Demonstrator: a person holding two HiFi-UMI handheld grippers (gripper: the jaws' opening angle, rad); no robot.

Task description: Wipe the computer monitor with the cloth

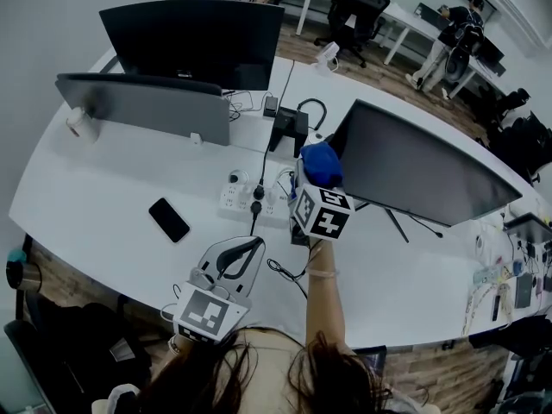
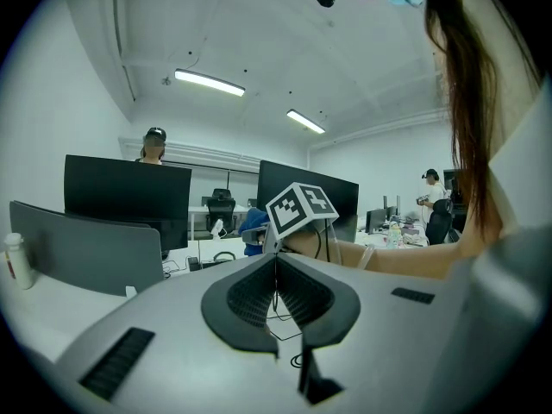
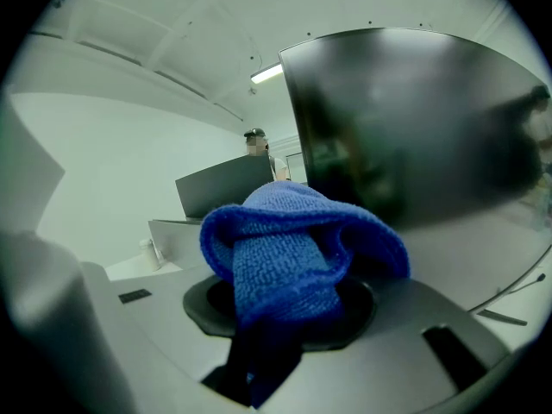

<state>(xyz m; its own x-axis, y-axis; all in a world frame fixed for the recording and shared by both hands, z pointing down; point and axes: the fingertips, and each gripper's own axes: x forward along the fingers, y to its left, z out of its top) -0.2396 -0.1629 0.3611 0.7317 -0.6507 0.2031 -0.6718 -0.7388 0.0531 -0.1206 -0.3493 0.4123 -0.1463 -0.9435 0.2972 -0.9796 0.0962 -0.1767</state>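
The dark computer monitor [image 1: 423, 166] stands at the right of the white desk [image 1: 103, 205], its screen [image 3: 414, 119] filling the upper right of the right gripper view. My right gripper [image 1: 317, 179] is shut on a bunched blue cloth [image 3: 289, 248], held up just left of the monitor's left edge. The cloth [image 1: 321, 164] is near that edge; contact cannot be told. My left gripper [image 1: 231, 261] hovers low over the desk's near edge, jaws closed together with nothing between them [image 2: 276, 296].
Two more monitors [image 1: 194, 41] and a grey divider [image 1: 142, 106] stand at the back left. A black phone [image 1: 169, 220], a white power strip [image 1: 250, 198] with cables, and a white bottle [image 1: 82, 125] lie on the desk. People and office chairs are in the background.
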